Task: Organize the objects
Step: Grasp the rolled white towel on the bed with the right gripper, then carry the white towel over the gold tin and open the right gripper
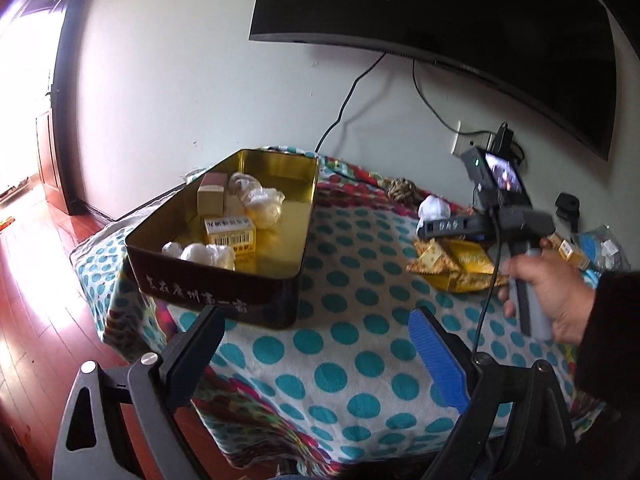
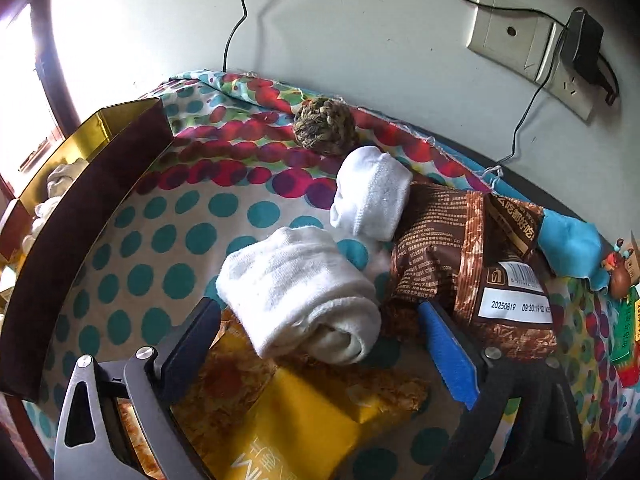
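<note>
Gold-lined tin (image 1: 280, 168); boxes (image 1: 230, 232), wrapped bundles (image 1: 262, 204)

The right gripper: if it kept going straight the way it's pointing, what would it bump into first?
Most likely the nearer rolled white sock, lying between the open right gripper fingers on the yellow packet; depth is hard to judge.

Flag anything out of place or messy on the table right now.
Nothing spilled or broken. The loose pile is the mess: a white sock roll lies across the yellow snack packet, and a second roll leans on the brown packet. All sit outside the tin, which already holds similar rolls and boxes.
</note>
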### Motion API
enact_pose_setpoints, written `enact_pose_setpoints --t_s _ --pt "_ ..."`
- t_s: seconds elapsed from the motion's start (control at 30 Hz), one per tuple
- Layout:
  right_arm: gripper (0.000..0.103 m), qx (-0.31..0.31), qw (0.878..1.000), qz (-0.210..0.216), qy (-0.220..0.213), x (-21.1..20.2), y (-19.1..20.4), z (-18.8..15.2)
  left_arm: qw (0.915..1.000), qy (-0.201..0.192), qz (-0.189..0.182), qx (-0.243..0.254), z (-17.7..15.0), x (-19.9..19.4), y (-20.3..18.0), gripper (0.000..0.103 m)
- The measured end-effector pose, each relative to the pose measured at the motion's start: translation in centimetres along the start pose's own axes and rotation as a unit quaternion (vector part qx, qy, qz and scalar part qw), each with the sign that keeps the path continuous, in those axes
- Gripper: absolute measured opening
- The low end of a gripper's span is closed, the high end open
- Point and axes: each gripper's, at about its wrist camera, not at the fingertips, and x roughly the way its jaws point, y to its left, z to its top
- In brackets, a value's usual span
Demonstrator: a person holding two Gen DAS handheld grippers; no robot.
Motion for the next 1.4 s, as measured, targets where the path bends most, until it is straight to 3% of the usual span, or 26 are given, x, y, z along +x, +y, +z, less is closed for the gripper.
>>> enact_pose_setpoints --t_s 0.17,0.23,0.27,0.33,0.47,0.6,0.9,1.1,1.4 --pt "0.093 0.001 1.000 -0.002 -0.020 0.5 0.6 -0.6 1.0000 0.000 -0.007 -0.005 0.2 0.0 0.2 0.096" --pt "0.070 0.000 1.000 0.002 -0.027 0.3 0.9 -0.6 0.9999 -0.001 -0.010 -0.007 0.2 0.0 0.3 0.096" --pt "0.040 -0.001 1.000 0.004 -0.030 0.0 1.2 -0.4 0.9999 0.000 -0.009 -0.008 0.2 0.0 0.3 0.096" --pt "0.032 -0.015 0.999 -0.013 -0.033 -0.5 2.0 0.2 1.0000 0.002 -0.004 -0.007 0.2 0.1 0.3 0.096" --pt "0.029 -0.049 0.998 -0.015 -0.041 -1.7 2.9 0.7 1.0000 0.000 -0.002 -0.009 0.2 -0.1 0.2 0.096" --pt "0.029 -0.048 0.997 -0.015 -0.062 -3.8 2.4 1.2 1.0000 -0.001 0.000 0.000 0.1 -0.1 -0.2 0.096" --pt "0.029 -0.049 0.997 -0.016 -0.064 -6.0 3.2 2.1 0.9998 0.002 0.019 0.008 -0.1 -0.3 -0.5 0.096" --pt "0.029 -0.067 0.995 0.014 -0.070 -6.9 7.6 3.2 0.9990 -0.012 0.041 -0.013 0.3 -0.8 0.8 0.096" --pt "0.029 -0.152 0.984 0.068 -0.060 -5.9 19.0 3.9 0.9975 -0.011 0.056 -0.042 0.6 -0.6 2.5 0.096"
